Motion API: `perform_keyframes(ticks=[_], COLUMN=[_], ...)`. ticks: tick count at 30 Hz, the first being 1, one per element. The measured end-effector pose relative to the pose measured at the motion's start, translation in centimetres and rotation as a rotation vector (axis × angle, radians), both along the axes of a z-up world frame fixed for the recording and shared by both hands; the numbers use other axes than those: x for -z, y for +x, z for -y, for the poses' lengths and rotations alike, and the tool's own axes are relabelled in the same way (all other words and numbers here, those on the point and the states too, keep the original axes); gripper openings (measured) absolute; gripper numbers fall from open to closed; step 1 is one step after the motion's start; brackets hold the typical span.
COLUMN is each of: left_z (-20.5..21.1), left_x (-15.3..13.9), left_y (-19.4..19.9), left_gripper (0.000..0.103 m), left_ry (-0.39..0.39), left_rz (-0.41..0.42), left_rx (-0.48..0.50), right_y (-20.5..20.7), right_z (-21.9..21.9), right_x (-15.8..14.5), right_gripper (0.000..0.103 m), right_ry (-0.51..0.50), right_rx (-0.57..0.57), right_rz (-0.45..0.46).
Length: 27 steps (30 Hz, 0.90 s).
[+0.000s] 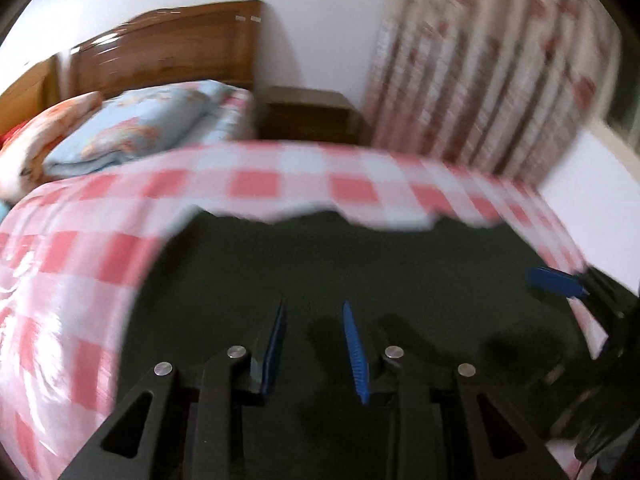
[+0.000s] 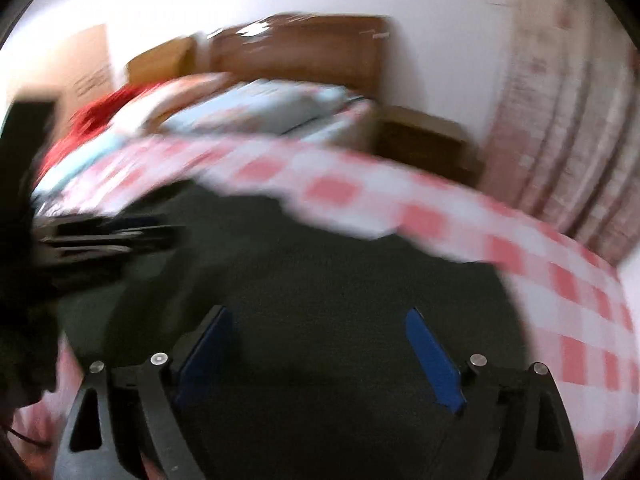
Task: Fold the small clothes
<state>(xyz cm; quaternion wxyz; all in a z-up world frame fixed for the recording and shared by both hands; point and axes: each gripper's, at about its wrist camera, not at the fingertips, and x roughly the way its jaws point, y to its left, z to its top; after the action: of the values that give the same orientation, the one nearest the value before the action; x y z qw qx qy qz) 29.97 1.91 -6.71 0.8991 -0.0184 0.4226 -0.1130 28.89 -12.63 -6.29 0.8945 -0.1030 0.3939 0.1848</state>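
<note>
A dark green garment [image 1: 360,264] lies spread flat on the pink-and-white checked bedspread [image 1: 72,280]. It also fills the middle of the right wrist view [image 2: 320,280]. My left gripper [image 1: 316,312] hovers over the garment's near part with its blue-padded fingers a modest gap apart and nothing between them. My right gripper [image 2: 320,320] is wide open and empty above the garment. The right gripper shows at the right edge of the left wrist view [image 1: 560,284]. The left gripper shows as a dark blur at the left of the right wrist view [image 2: 104,232]. Both views are motion-blurred.
A folded light blue quilt [image 1: 140,128] and an orange pillow [image 1: 44,132] lie at the head of the bed by the wooden headboard [image 1: 168,56]. A wooden nightstand [image 1: 308,116] and floral curtain [image 1: 492,80] stand beyond the bed. Something red [image 2: 100,120] lies at far left.
</note>
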Motion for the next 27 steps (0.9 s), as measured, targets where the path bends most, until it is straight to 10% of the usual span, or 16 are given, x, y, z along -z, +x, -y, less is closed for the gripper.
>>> perform_keyframes(ticks=[3,14,27], left_z=[1.5,-1.5,-1.4], left_x=[1.2,1.5,1.7], left_y=[-1.9,-2.5,-2.0], left_gripper=[0.038,0.049,0.049], left_ry=[0.1,0.011,0.01], left_rz=[0.089,0.083,0.082], left_rx=[0.018,-0.001,0.012], right_y=[-0.9,-3.2,-4.1], right_z=[0.1,9.3,-0.3], right_x=[2.5,2.0,2.3], right_gripper=[0.103,0.103,0.103], right_ry=[-0.007,0.006,-0.038], right_rx=[-0.026,0.176,-0.023], right_rz=[-0.006,-0.028,0.005])
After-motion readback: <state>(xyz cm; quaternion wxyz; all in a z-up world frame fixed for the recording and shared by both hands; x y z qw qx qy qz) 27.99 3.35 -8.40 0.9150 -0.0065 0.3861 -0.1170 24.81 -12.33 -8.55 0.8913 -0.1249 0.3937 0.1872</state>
